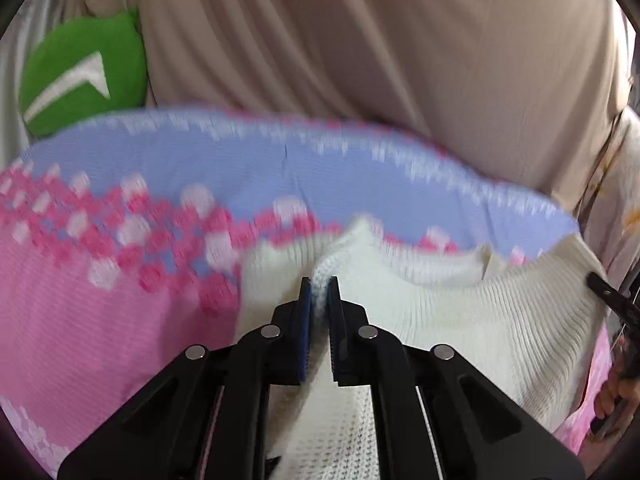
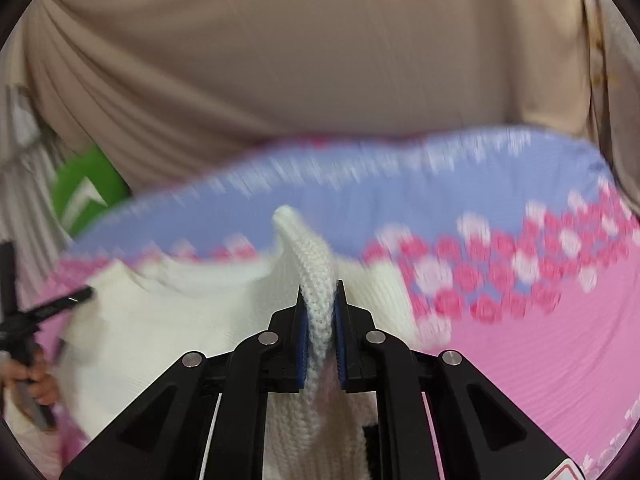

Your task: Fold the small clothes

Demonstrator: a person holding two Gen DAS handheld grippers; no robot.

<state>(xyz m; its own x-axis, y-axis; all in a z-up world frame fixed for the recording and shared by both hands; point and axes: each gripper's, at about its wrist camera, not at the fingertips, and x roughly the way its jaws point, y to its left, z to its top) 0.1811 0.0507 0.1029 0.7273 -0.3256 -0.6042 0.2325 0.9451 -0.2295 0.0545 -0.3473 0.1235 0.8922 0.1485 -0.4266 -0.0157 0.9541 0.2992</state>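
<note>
We have the left tongs (image 1: pixel 319 286) nearly closed, pinching a ridge of the white knit (image 1: pixel 460 320) between their blue pads (image 1: pixel 306 320). Our right tongs (image 2: pixel 319 290) are likewise clamped on a thicker fold of the knit (image 2: pixel 168 320), which stands up above the tips. The knit lies on the pink, blue and white mat (image 1: pixel 100 312), across its near edge. Beyond the mat hangs a beige cloth (image 1: pixel 360 40), and a green cushion (image 1: pixel 84 72) sits just past the mat's far corner. Both views are blurred.
</note>
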